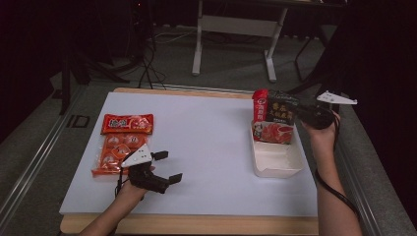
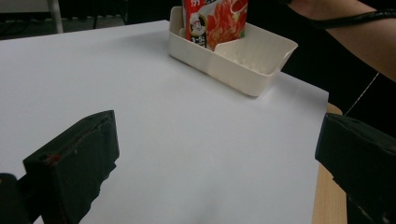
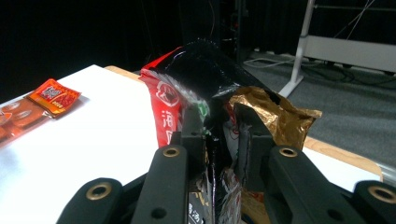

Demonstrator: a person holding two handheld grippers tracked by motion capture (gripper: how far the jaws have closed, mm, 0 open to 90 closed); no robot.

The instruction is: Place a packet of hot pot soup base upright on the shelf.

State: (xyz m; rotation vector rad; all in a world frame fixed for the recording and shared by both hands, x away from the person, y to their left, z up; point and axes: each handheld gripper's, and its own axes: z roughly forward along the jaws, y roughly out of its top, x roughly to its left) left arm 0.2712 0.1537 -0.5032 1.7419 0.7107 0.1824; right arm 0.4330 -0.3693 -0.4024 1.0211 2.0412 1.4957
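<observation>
A red and black foil pouch (image 1: 274, 116) stands upright, its lower end inside the far end of a cream plastic bin (image 1: 278, 164) on the right of the white board. My right gripper (image 1: 301, 114) is shut on the pouch's top right edge. In the right gripper view the jaws pinch the crumpled pouch (image 3: 201, 70), with the gripper (image 3: 219, 126) clamped around it. My left gripper (image 1: 167, 166) rests low at the front left, open and holding nothing. In the left gripper view the bin (image 2: 252, 70) and the pouch (image 2: 215, 21) lie ahead of that gripper (image 2: 215, 140).
An orange-red snack pack (image 1: 123, 145) lies flat at the board's left side, just behind my left gripper, and shows far off as the snack pack (image 3: 46, 100). The white board (image 1: 211, 147) covers a wooden table. A white table frame (image 1: 236, 29) stands on the floor beyond.
</observation>
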